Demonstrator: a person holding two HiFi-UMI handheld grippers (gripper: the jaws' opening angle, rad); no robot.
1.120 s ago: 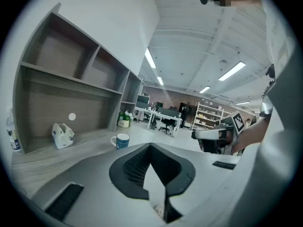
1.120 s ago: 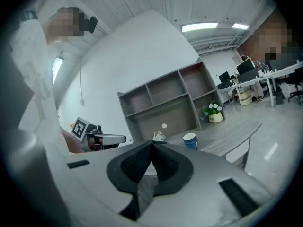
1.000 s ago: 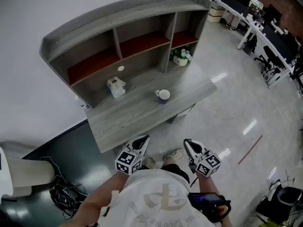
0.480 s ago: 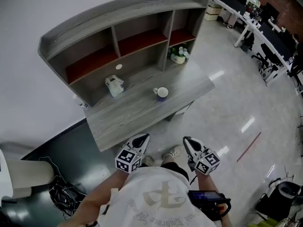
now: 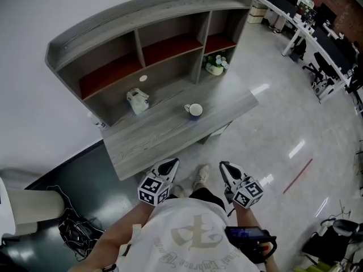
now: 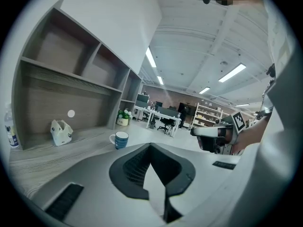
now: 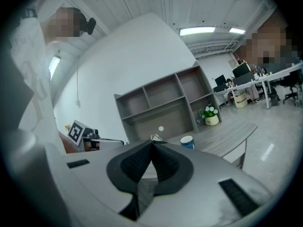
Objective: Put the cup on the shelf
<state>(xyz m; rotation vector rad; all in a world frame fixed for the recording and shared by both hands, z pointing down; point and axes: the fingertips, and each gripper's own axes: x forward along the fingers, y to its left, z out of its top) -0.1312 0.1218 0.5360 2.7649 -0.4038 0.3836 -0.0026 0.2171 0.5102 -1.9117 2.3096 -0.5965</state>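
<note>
A white cup with a blue band (image 5: 194, 110) stands upright on the grey desk (image 5: 153, 137), in front of the shelf unit (image 5: 148, 17) with its red-brown shelf boards. It also shows in the left gripper view as the cup (image 6: 121, 139) and in the right gripper view as the cup (image 7: 187, 142). My left gripper (image 5: 169, 164) and right gripper (image 5: 226, 168) hang close to my body, well short of the desk's front edge. Both are shut with nothing between the jaws, left gripper (image 6: 151, 145) and right gripper (image 7: 152, 142).
A small white bag (image 5: 138, 101) sits on the desk left of the cup, below a round white dot on the back panel. A potted plant (image 5: 215, 65) stands at the desk's right end. A bottle (image 6: 12, 131) stands at the far left. Office desks and chairs (image 5: 317, 44) fill the far right; cables (image 5: 76, 231) lie on the floor at the left.
Both grippers stay shut and almost in the same place. My view has shifted slightly and one foot has stepped forward toward the desk.
</note>
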